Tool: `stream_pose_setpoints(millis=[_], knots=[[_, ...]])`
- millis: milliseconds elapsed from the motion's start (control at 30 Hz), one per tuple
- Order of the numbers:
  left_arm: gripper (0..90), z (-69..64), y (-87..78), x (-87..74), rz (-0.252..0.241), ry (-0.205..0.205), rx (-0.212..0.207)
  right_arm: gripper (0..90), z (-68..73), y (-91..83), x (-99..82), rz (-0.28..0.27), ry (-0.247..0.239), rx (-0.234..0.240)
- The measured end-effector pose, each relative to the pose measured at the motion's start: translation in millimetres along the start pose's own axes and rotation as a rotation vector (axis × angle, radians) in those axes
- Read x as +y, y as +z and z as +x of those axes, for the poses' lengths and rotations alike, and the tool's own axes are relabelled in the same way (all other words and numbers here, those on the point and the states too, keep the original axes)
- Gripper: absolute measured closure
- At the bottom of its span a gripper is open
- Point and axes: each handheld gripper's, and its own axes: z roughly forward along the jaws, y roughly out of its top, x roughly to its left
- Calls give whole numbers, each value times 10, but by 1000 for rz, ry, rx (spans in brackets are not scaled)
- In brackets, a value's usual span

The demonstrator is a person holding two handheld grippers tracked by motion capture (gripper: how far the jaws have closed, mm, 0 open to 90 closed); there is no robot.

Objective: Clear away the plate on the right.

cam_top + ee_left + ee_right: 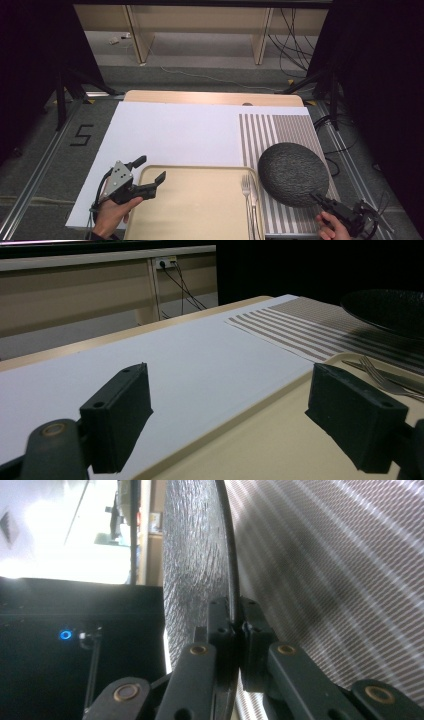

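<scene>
The right claw (320,200) had clamped the dark plate's (292,172) rim over the striped placemat (270,132), not yet set down, while the left claw (150,170) gaped empty above the tray (200,200).

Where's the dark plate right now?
In the high view the dark plate sits tilted over the striped placemat at right, beside the tray's fork, its near rim pinched in the right tongs.

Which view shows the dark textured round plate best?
The high view: the dark textured round plate shows whole, tilted above the striped placemat, its near rim pinched by the right gripper. The right gripper view shows the plate edge-on between shut jaws. The left gripper view catches part of its rim.
</scene>
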Motion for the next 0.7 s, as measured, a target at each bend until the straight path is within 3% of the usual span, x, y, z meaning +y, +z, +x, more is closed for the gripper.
stream_pose_setpoints(millis=[467, 700], knots=[[170, 7, 5, 0, -9, -3, -7, 866, 114, 70, -172, 73, -50, 48], [171, 10, -11, 8, -6, -4, 2, 866, 171, 119, -262, 104, -50, 64]])
